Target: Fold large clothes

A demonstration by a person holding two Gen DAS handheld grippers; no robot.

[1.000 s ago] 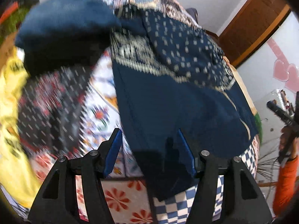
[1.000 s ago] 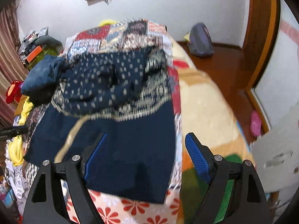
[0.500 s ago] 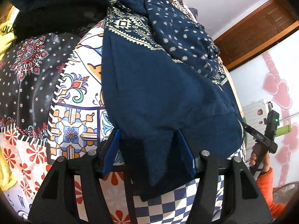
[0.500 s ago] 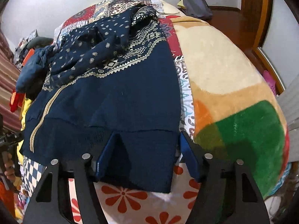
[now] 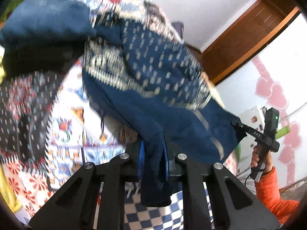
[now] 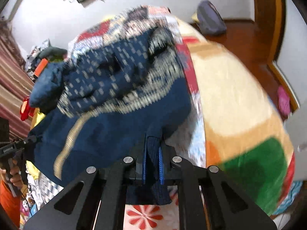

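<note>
A large navy sweater (image 5: pixel 153 99) with a cream patterned band lies on the bed, its top half bunched toward the far end. My left gripper (image 5: pixel 153 149) is shut on the ribbed hem at the sweater's left corner and lifts it off the bedcover. My right gripper (image 6: pixel 152 157) is shut on the hem at the sweater's (image 6: pixel 119 126) right corner, also raised. The right gripper's body (image 5: pixel 266 132) shows in the left wrist view, holding the far corner. Both views are motion-blurred.
The bed has a patchwork cover (image 5: pixel 63 126) on the left and a beige, orange and green blanket (image 6: pixel 239 115) on the right. A pile of blue and dark clothes (image 5: pixel 42 34) lies at the far left. A wooden door (image 5: pixel 249 38) stands beyond.
Both grippers went from open around the sweater's hem to shut on it. The hem has since been lifted off the bed.
</note>
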